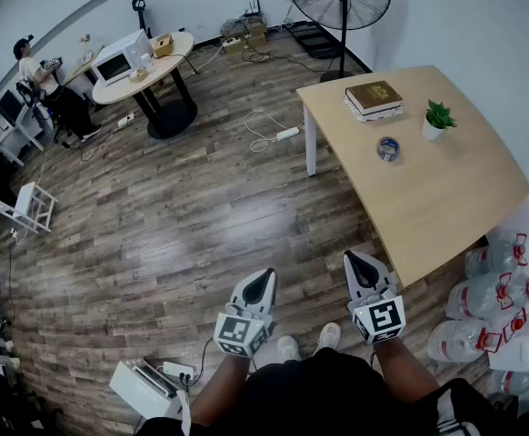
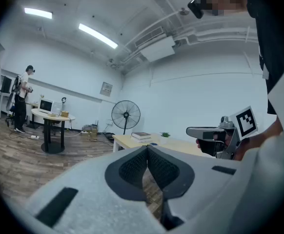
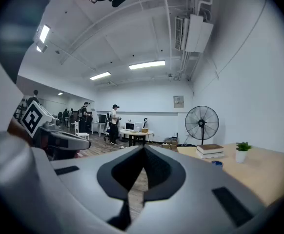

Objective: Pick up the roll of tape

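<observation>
A small white pot (image 1: 434,131) holds a leafy green plant (image 1: 440,113) at the far right of the pale wooden table (image 1: 446,207). Clear plastic water jugs (image 1: 494,309) with red-and-white labels crowd the floor at near right (what fills them I cannot tell). The roll of tape (image 1: 388,148) lies flat on the table, a small ring with a bluish sheen, just left of the pot and nearer than the stacked books (image 1: 374,98). It is well apart from the right gripper (image 1: 355,260), farther off and slightly to its right, and farther still from the left gripper (image 1: 264,278). Both grippers have grey jaws with ribbed black pads pressed together at the tips, nothing between them, above the wood-plank floor (image 1: 201,216).
</observation>
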`<state>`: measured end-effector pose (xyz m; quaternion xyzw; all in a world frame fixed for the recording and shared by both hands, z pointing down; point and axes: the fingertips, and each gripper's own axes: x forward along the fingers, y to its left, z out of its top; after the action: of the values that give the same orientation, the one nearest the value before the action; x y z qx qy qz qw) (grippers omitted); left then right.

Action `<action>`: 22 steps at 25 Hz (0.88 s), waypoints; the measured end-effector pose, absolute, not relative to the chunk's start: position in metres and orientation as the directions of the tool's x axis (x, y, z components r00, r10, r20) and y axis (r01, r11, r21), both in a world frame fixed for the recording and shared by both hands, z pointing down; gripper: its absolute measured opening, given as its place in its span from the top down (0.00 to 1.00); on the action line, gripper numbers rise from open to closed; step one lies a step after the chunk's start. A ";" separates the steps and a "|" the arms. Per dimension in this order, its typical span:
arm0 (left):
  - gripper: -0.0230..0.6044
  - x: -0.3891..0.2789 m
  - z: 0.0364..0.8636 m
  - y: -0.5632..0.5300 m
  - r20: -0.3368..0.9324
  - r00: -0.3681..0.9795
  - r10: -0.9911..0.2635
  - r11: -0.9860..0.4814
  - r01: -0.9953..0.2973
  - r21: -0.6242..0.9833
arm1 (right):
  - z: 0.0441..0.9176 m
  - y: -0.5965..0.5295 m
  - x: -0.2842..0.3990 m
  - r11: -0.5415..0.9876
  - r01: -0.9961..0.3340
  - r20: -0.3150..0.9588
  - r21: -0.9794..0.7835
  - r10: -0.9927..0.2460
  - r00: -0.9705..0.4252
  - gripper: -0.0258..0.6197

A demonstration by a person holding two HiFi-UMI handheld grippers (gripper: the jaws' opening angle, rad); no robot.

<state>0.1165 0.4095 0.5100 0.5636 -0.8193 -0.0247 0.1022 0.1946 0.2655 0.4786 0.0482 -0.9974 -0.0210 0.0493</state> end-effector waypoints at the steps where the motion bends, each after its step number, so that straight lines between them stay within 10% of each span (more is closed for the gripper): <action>1: 0.96 0.113 0.508 0.413 0.138 -0.355 -0.925 0.374 -0.915 0.154 | 0.477 0.267 0.194 0.994 -0.097 0.094 0.051 -0.101 -0.990 0.97; 22: 0.96 0.105 0.493 0.460 0.083 -0.333 -0.939 0.340 -0.933 0.113 | 0.456 0.319 0.194 0.991 -0.128 0.023 0.035 -0.129 -0.991 0.97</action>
<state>0.1055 0.4603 0.4932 0.5739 -0.8159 -0.0226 0.0665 0.1939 0.3185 0.4555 0.0643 -0.9977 -0.0169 0.0125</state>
